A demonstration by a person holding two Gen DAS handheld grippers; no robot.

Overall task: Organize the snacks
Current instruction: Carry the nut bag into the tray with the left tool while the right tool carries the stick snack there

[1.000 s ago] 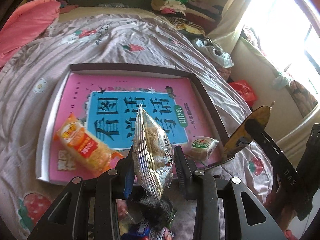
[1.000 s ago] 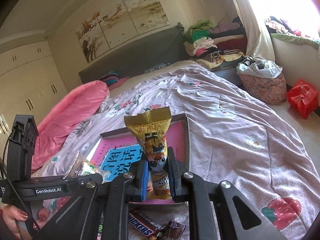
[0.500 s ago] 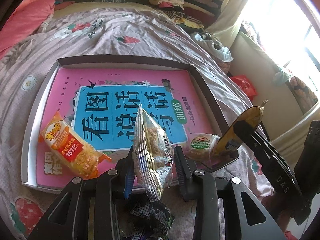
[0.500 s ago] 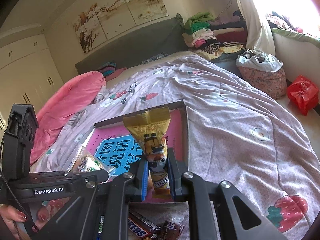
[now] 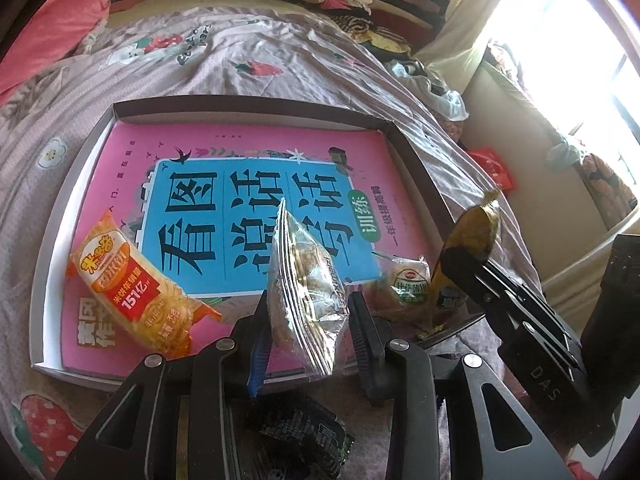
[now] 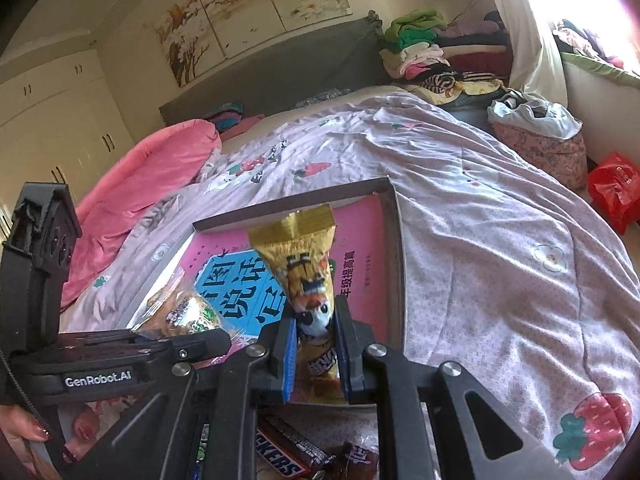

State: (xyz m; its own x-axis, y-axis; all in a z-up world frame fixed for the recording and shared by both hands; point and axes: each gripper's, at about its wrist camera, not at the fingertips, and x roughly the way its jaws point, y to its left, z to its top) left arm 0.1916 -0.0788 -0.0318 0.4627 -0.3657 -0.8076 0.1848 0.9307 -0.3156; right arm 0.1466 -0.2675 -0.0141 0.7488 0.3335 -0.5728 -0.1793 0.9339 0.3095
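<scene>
My left gripper (image 5: 308,320) is shut on a clear-wrapped oat snack (image 5: 304,280), held upright over the near edge of a shallow box tray (image 5: 248,100) on the bed. A pink and blue book (image 5: 248,184) lines the tray. On it lie an orange rice-cracker pack (image 5: 136,288) at the near left and a small green-labelled cake (image 5: 404,284) at the near right. My right gripper (image 6: 316,344) is shut on a yellow snack packet (image 6: 300,256), which stands at the tray's near right corner (image 5: 468,248), beside the cake.
A Snickers bar (image 6: 288,448) and a dark wrapper (image 5: 304,436) lie on the quilt just short of the tray. A hand (image 6: 24,436) holds the left gripper (image 6: 208,340). A pink duvet (image 6: 152,160), stacked clothes (image 6: 420,48) and a red bag (image 6: 612,188) lie around the bed.
The right gripper has come down and forward with the yellow packet, to the tray's near right corner. The left gripper still holds the oat snack, shifted only slightly over the tray.
</scene>
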